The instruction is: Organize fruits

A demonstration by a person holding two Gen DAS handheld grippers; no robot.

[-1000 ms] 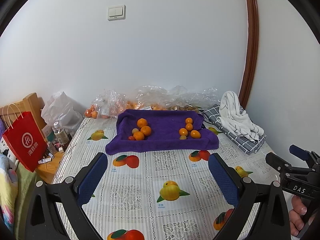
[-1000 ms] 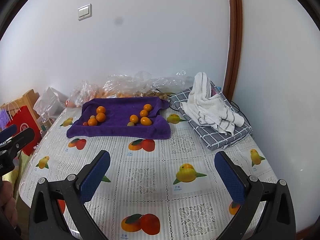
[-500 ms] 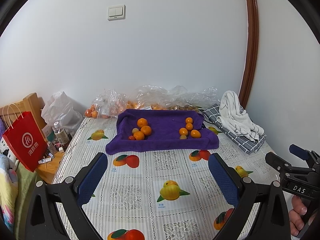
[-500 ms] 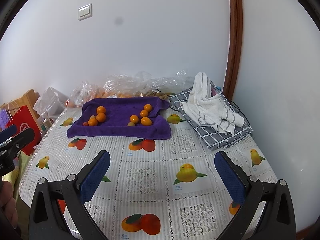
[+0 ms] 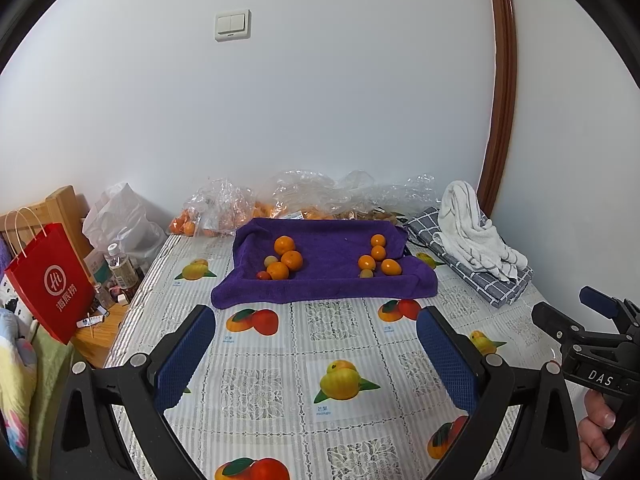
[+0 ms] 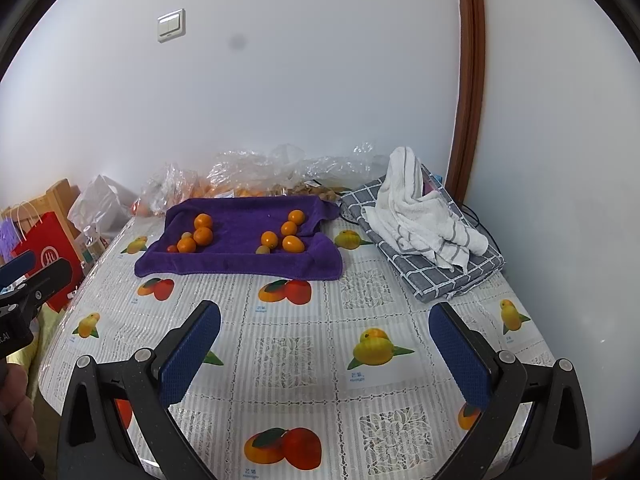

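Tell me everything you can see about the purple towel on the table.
The purple towel looks like soft terry cloth, spread flat on the fruit-print tablecloth near the wall, its edges rumpled upward like a shallow tray. Two clusters of small orange fruits sit on it, left and right. Clear plastic bags lie behind it. Neither tool is near it.

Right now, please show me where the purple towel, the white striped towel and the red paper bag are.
purple towel (image 5: 332, 248): left wrist view, bare middle between the fruit groups.
white striped towel (image 6: 416, 216): right wrist view, middle of the crumpled heap.
red paper bag (image 5: 52, 280): left wrist view, front face by the white logo.
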